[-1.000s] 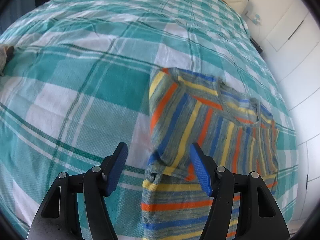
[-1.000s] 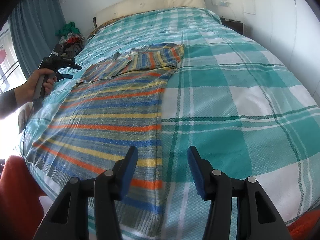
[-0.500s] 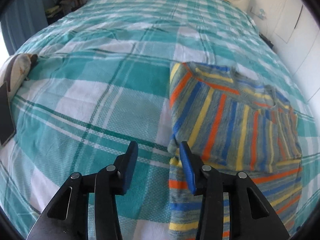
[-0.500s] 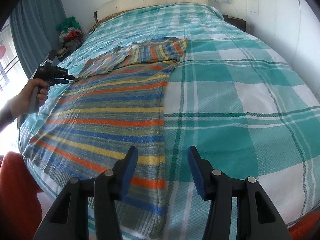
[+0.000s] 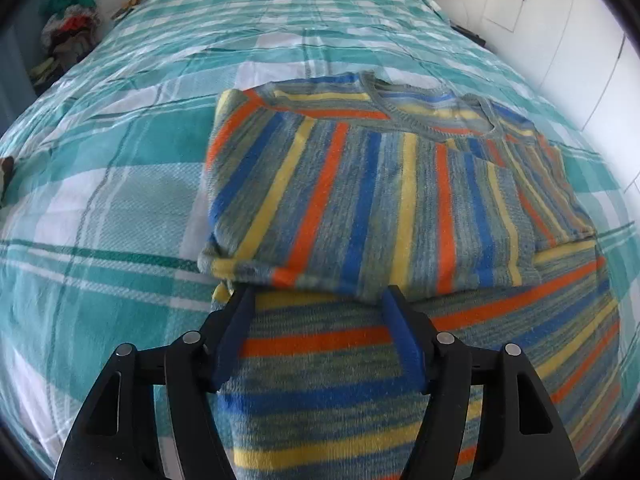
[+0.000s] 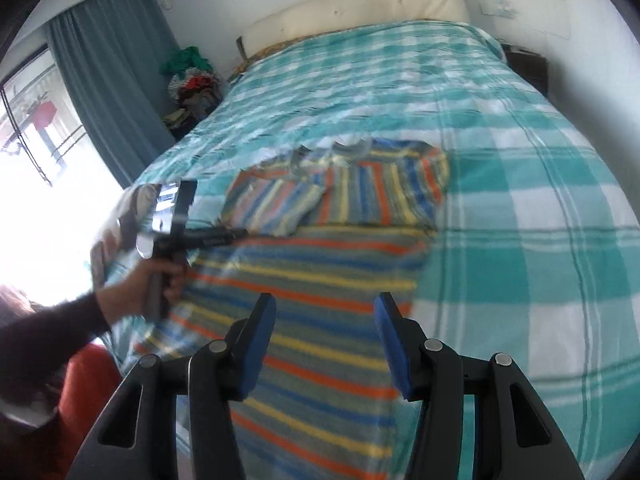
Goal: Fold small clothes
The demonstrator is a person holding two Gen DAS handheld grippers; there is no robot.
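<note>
Only rightward: curtain [image 6: 116, 80], person's hand [image 6: 132, 292]

Teal-and-white checked bedspread [image 5: 120, 184]. Sweater [image 5: 380, 208] striped grey, blue, yellow and orange. Black grippers with blue pads [image 6: 260, 344]. Cream headboard [image 6: 360, 8], grey-blue curtain [image 6: 108, 68], black sleeve [image 6: 48, 328].

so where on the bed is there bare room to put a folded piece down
Bare checked teal bedspread lies right of the striped knitted sweater, and between its collar and the cream headboard. The window-side strip is crowded: the left gripper works there, jaws opening over the sweater.
</note>
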